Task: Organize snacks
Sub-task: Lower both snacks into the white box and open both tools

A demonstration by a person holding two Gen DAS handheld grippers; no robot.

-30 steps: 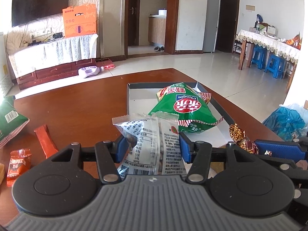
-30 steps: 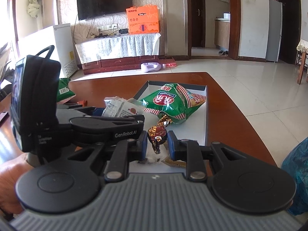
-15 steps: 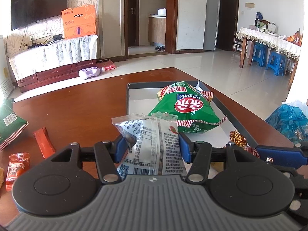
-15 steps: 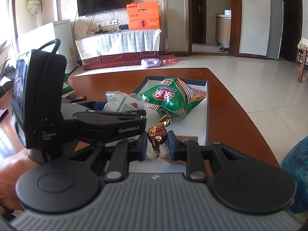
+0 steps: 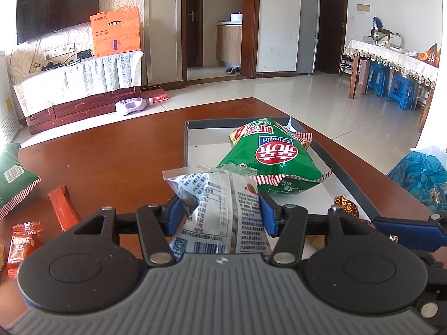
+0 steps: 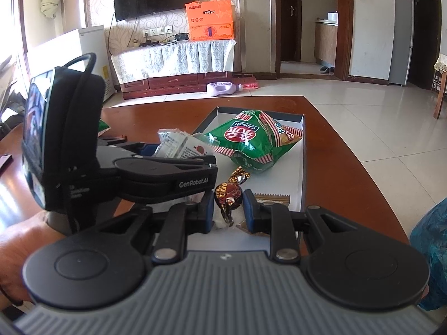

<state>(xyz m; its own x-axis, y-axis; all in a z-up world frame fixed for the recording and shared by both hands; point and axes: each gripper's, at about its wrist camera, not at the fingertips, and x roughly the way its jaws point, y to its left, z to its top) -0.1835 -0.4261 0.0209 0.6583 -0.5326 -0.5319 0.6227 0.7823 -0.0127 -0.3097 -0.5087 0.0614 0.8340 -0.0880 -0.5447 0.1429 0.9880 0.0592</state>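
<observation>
1. The left gripper (image 5: pixel 220 212) clamps a clear nut packet (image 5: pixel 220 203) just before the tray (image 5: pixel 186 139).
2. The right gripper (image 6: pixel 228 209) pinches a foil candy (image 6: pixel 227 192) over the tray's near end.
3. A green bag (image 5: pixel 268 156) lies in the tray.

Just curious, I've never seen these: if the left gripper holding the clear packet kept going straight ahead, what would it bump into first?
Most likely the big green snack bag in the tray; the clear packet in the left gripper would touch it first, though depth is unclear.
</observation>
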